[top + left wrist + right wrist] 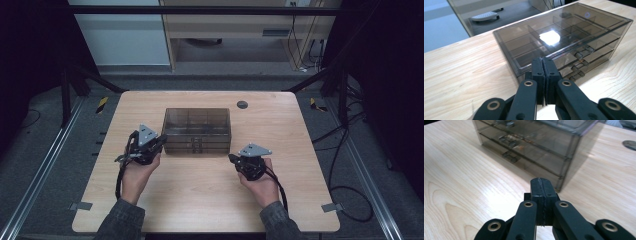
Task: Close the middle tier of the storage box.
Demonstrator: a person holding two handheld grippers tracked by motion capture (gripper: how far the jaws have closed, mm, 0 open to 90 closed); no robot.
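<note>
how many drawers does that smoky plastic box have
3, stacked in the drawer box: top drawer, middle drawer and bottom drawer, all pushed in, each with a small handle on the front facing the person. None seems hidden.

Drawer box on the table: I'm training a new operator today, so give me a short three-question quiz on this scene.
1. True or false: the left gripper is shut with nothing between its jaws.
2. How many drawer levels does the smoked transparent drawer box show at its front? A) one B) three C) five
3. Which gripper is closer to the drawer box, seen from the high view?

Key
1. True; the right gripper is shut and empty too.
2. B, three stacked levels with small handles.
3. The left gripper, at the box's front left corner; the right gripper sits apart on the wooden table.
</note>
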